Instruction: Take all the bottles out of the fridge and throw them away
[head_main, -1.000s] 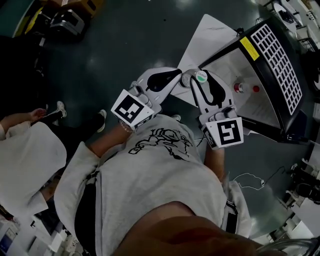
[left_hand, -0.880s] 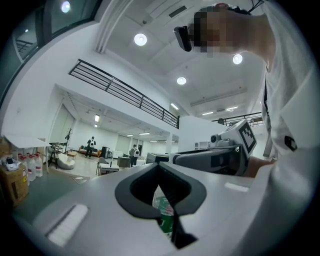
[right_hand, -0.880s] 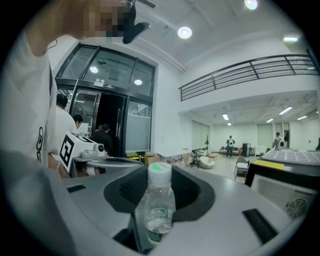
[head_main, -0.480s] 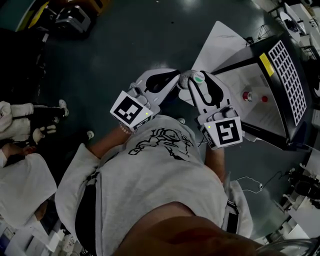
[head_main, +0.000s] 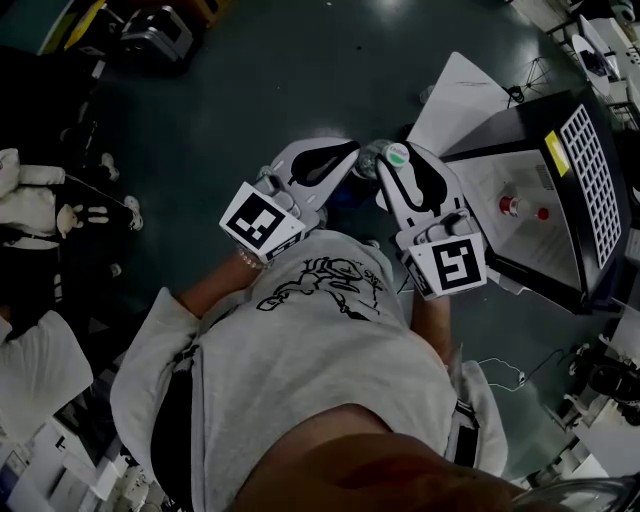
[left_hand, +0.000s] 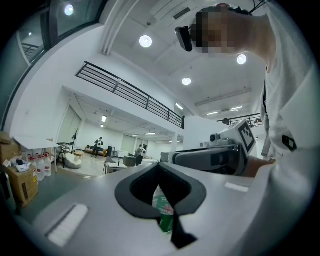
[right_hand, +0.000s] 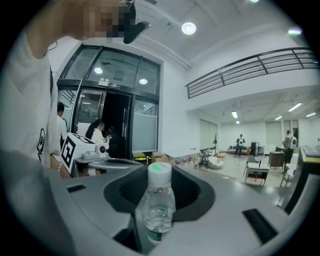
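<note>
Bottle (right_hand: 158, 209) with a white cap is gripped upright between the right gripper (right_hand: 159, 192) jaws. Second bottle (left_hand: 164, 211), green-labelled, is clamped in the left gripper (left_hand: 162, 192). Both are held over the dark floor (head_main: 250, 90).

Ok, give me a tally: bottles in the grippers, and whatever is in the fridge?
Bottles held: 2, left bottle in the left gripper, right bottle in the right gripper.
Red-topped items in the fridge: 2, too small to call bottles.
Total: 4.
</note>
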